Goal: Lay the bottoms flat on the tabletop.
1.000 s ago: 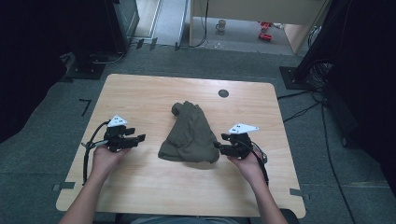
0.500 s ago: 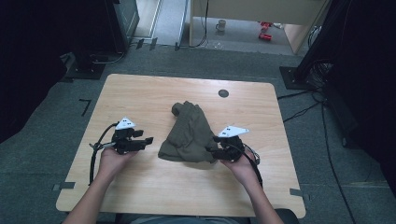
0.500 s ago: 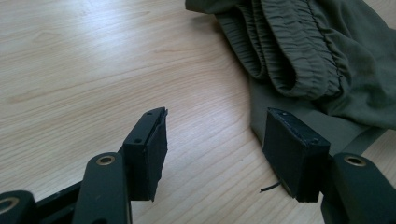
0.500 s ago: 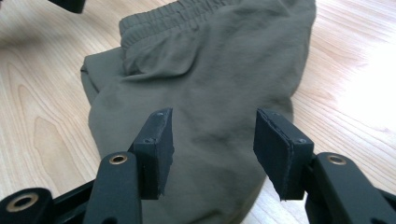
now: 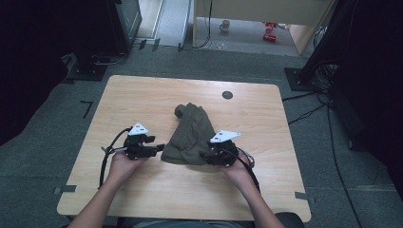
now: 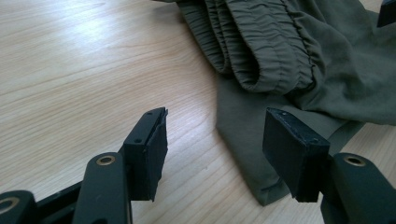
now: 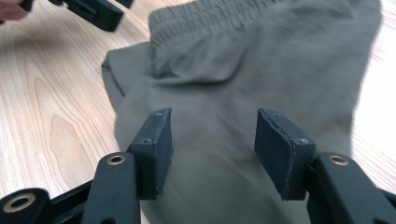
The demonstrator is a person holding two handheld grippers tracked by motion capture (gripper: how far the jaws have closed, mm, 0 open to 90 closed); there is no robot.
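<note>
Olive-green trousers (image 5: 190,137) lie bunched mid-table (image 5: 142,95), nothing gripped yet: left gripper (image 5: 159,147) at their near-left corner and right gripper (image 5: 205,155) over their near-right edge both gape with bare pads, so grabbing and folding remain.

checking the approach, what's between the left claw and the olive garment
Just a short strip of bare wooden table. In the left gripper view the left claw stands open, with the olive garment and its corner just ahead, untouched.

The counter (image 5: 142,95) is pale, smooth wood with visible grain; the olive garment (image 5: 192,135) is soft matt cloth, its waistband ruched.
</note>
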